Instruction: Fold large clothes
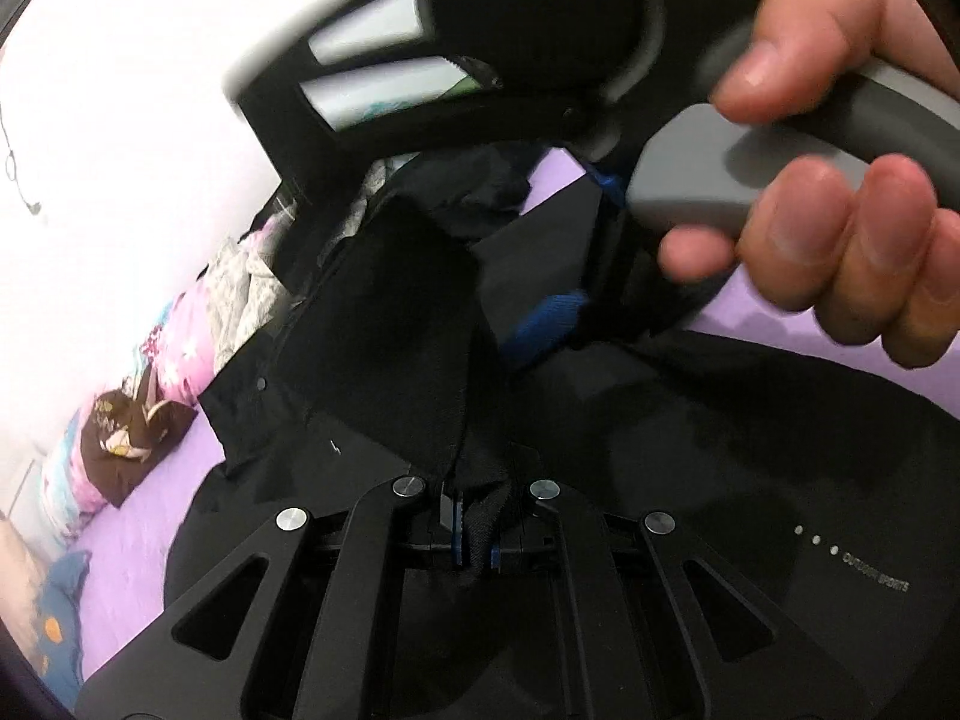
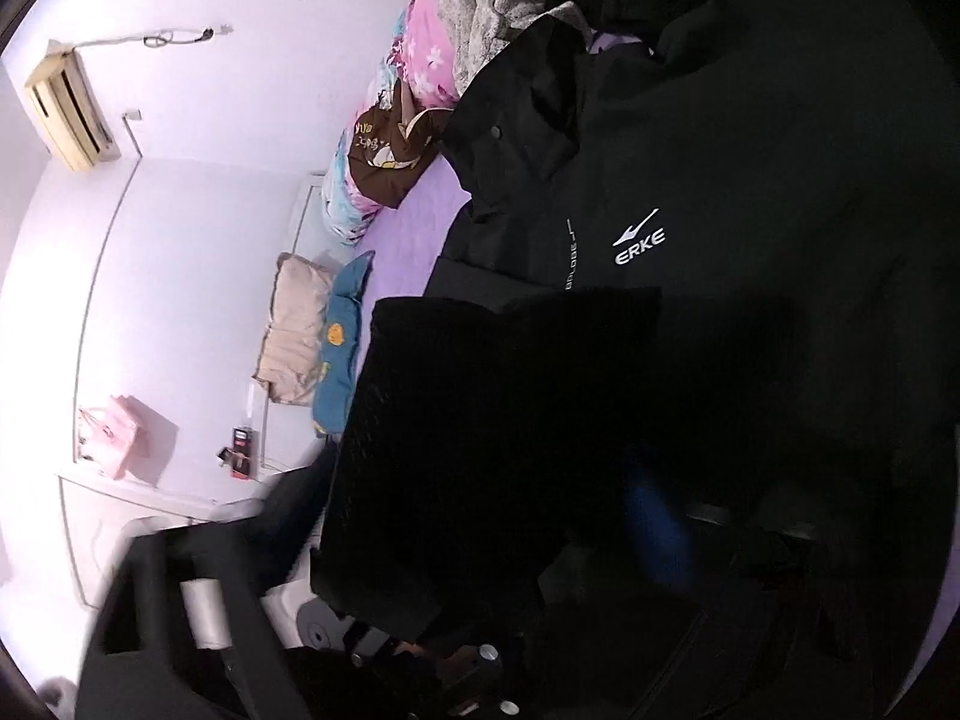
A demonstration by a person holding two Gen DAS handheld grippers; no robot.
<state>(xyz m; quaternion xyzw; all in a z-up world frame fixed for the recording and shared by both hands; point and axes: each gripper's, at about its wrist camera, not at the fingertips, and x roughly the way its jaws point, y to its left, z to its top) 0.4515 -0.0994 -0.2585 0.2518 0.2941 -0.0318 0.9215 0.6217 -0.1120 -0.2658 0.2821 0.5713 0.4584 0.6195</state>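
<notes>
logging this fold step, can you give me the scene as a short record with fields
garment: black jacket spread on a purple bed sheet, white ERKE logo facing up
left gripper: jaws shut on a fold of the black jacket fabric
right gripper: blue pads showing, jaws open, reaching at the jacket; grip not clear
hand: wrapped around the right gripper's grey handle
bedside clutter: brown cushion, blue pillow
fold stage: jacket still largely open, not yet a neat fold
</notes>
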